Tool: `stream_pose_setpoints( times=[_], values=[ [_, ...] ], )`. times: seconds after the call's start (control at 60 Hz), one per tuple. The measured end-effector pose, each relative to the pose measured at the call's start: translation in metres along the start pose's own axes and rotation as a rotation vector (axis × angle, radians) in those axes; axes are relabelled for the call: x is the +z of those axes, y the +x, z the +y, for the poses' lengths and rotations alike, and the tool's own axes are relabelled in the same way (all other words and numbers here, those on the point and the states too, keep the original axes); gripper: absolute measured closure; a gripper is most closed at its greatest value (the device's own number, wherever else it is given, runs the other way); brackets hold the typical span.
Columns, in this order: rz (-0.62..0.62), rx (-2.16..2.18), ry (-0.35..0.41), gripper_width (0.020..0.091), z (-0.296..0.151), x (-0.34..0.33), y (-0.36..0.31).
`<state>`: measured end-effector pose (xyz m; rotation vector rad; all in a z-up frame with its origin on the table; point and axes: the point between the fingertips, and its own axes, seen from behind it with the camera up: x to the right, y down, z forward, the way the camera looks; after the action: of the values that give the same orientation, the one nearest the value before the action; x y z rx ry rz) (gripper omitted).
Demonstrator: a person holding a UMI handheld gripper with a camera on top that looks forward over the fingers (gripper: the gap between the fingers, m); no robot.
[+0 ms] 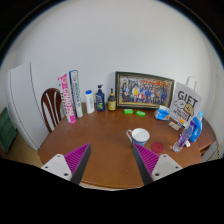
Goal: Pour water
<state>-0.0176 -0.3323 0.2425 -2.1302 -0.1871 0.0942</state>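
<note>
The tool (pixel 112 160) hangs above the near edge of a round brown desk (pixel 100 135), its two fingers spread wide apart with the pink pads (pixel 78 156) facing each other and nothing held between them. Well beyond the fingers, toward the back of the desk, stands a clear water bottle (pixel 89 101) with a white label, and just beside it a dark blue bottle (pixel 100 98) and a small yellowish bottle (pixel 111 101). A framed picture (pixel 143 89) leans against the white wall behind them, and a tall pink-and-white box (pixel 71 96) stands at the other side of the bottles. Ahead of the right finger a white cup (pixel 140 135) sits on the desk, with two small green things (pixel 135 113) lying farther back. Off to the right are a white bag (pixel 184 103) printed "GIFT" and some blue and purple items (pixel 190 130). A wooden chair (pixel 51 106) stands behind the desk on the left.
</note>
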Motion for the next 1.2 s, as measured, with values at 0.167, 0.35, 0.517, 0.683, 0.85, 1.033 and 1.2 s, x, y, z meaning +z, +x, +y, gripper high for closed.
stream_pose_setpoints(
  times=[0.167, 0.35, 0.517, 0.683, 0.85, 1.033, 1.2],
  values=[
    [0.066, 0.023, 0.000, 0.0251, 0.003, -0.002, 0.031],
    [0.145, 0.056, -0.003, 0.0246, 0.018, 0.000, 0.099],
    [0.225, 0.077, 0.014, 0.0246, 0.042, 0.010, 0.188],
    [0.282, 0.090, 0.056, 0.0246, 0.057, 0.036, 0.288],
    [0.282, 0.073, 0.110, 0.0244, 0.058, 0.085, 0.367],
    [0.252, 0.086, 0.135, 0.0244, 0.061, 0.154, 0.418],
    [0.223, 0.102, 0.149, 0.0398, 0.067, 0.204, 0.434]
  ],
)
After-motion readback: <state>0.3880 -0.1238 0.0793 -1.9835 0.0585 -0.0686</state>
